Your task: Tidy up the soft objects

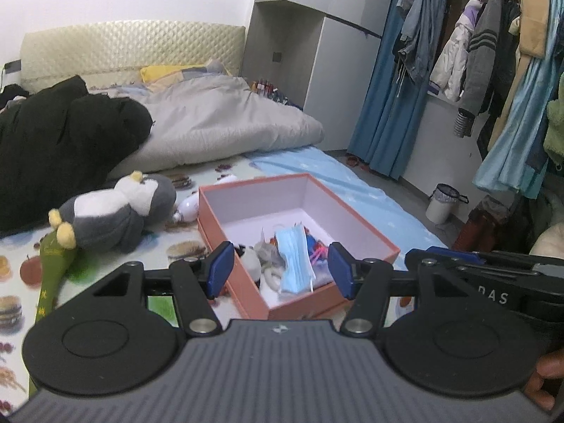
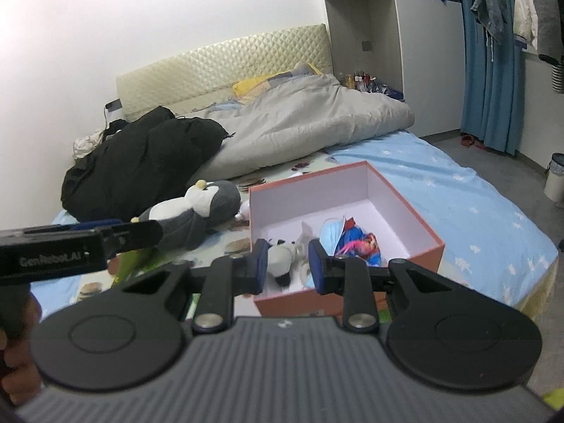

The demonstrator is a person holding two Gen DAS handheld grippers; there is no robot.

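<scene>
1. A salmon-pink box [image 1: 246,292] with a pale lining sits open on the bed [image 2: 476,218], holding a blue face mask [image 1: 294,262], a small white-and-black plush [image 2: 280,259], a grey soft item and a red-and-blue bundle [image 2: 363,245]
2. Just left of the box, a grey-and-white penguin plush [image 1: 116,211] lies on its side on the printed sheet, outside the box, with a green plush piece [image 1: 53,268] beside it
3. The left gripper [image 1: 282,275] hovers over the box's near end, jaws moderately apart, holding nothing
4. The right gripper [image 2: 287,264] hangs beside it, jaws narrower but still parted, also empty
5. Behind lie a grey duvet [image 1: 218,120] and a black coat [image 1: 63,130]
</scene>
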